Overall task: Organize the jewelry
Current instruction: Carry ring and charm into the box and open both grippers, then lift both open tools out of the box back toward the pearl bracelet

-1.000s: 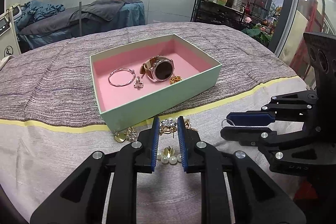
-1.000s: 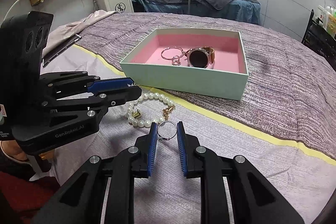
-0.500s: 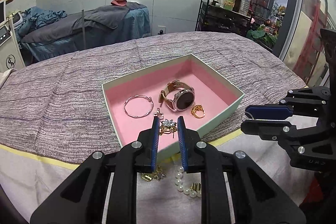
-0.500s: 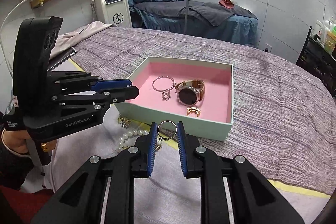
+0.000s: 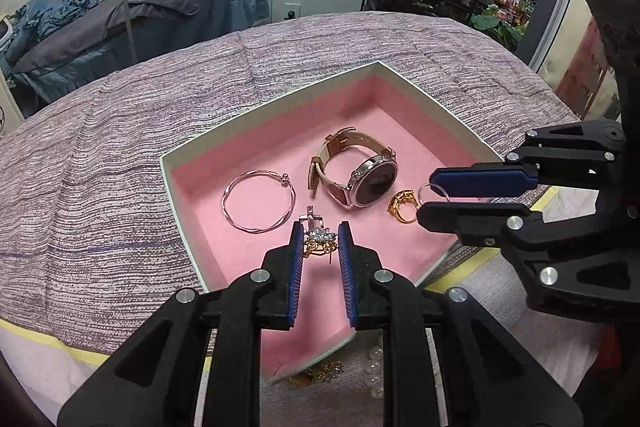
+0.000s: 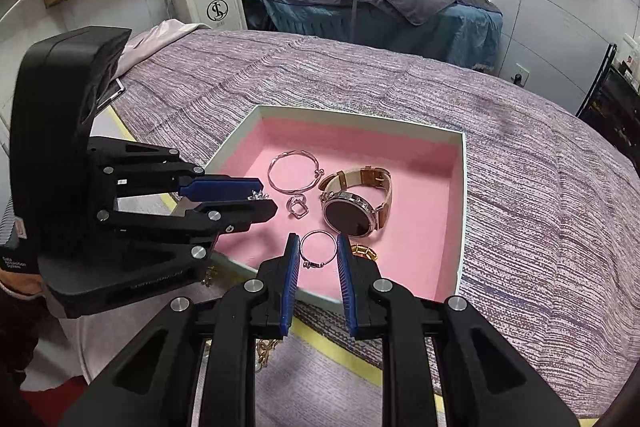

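1. While both claws hang over the box [image 5: 188, 195], each has a small piece pinched in its tips: the left claw [image 5: 319, 241] is nearly closed on a brooch [image 5: 319, 239] with a pale crystal flower on gold, and the right claw [image 6: 316, 251] is closed on a thin silver ring [image 6: 317, 247].
2. Both pieces look light, hard and slick. The ring is a bare wire hoop, held edge to edge, so I'd expect it to twist or pop out under a hard squeeze; the brooch seems fussier, its petals and pin apt to snag, best held by the gold body.
3. The box sits on the bed [image 6: 520, 163], mint outside, pink foam inside. On the foam lie a bangle [image 5: 259, 201], a watch [image 5: 370, 183], a gold ring [image 5: 402, 205] and a small silver piece [image 6: 297, 205].
4. Outside the near wall, pearls [image 5: 374, 373] and a gold bit [image 5: 320, 373] wait on the bed.
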`<action>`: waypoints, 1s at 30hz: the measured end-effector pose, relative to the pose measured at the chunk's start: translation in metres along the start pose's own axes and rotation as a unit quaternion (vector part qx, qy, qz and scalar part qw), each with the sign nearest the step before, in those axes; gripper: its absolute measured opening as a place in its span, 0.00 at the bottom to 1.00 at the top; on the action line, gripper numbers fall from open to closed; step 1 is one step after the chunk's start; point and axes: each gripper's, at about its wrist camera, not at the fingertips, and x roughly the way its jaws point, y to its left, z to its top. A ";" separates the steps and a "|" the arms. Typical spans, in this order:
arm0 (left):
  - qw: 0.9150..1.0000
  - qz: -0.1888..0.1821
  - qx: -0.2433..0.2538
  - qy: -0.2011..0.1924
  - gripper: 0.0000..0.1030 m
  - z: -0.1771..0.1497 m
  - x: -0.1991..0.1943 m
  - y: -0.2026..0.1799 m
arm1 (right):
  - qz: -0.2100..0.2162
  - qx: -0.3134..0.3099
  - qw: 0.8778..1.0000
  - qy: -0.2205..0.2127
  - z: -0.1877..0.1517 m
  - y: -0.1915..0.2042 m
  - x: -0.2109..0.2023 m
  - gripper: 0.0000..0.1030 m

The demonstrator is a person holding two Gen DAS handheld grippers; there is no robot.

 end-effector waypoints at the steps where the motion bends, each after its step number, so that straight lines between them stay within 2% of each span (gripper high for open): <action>1: 1.000 0.000 0.002 0.004 0.17 0.000 0.002 -0.001 | 0.000 -0.001 1.000 0.006 0.001 0.000 0.004 0.18; 7: 0.999 0.000 0.019 0.029 0.17 0.001 0.014 -0.002 | -0.016 -0.009 0.999 0.045 0.006 -0.003 0.026 0.18; 16: 0.999 0.009 0.030 0.041 0.17 0.005 0.022 -0.004 | -0.023 -0.013 0.997 0.069 0.010 -0.008 0.038 0.18; 22: 0.999 0.027 0.027 0.025 0.18 0.006 0.016 -0.001 | -0.021 -0.011 0.998 0.062 0.009 -0.008 0.034 0.19; 25: 0.999 0.041 0.024 0.003 0.19 0.005 0.005 0.002 | -0.020 -0.015 0.998 0.051 0.008 -0.006 0.028 0.29; 26: 0.999 0.046 0.022 -0.004 0.21 0.004 0.000 0.002 | -0.022 -0.017 0.999 0.046 0.007 -0.006 0.025 0.34; 28: 0.998 0.054 0.015 -0.023 0.43 0.004 -0.013 0.005 | -0.025 -0.015 0.999 0.035 0.006 -0.006 0.019 0.39; 30: 0.997 0.064 0.009 -0.048 0.58 0.001 -0.027 0.006 | -0.023 -0.009 1.000 0.020 0.004 -0.006 0.010 0.46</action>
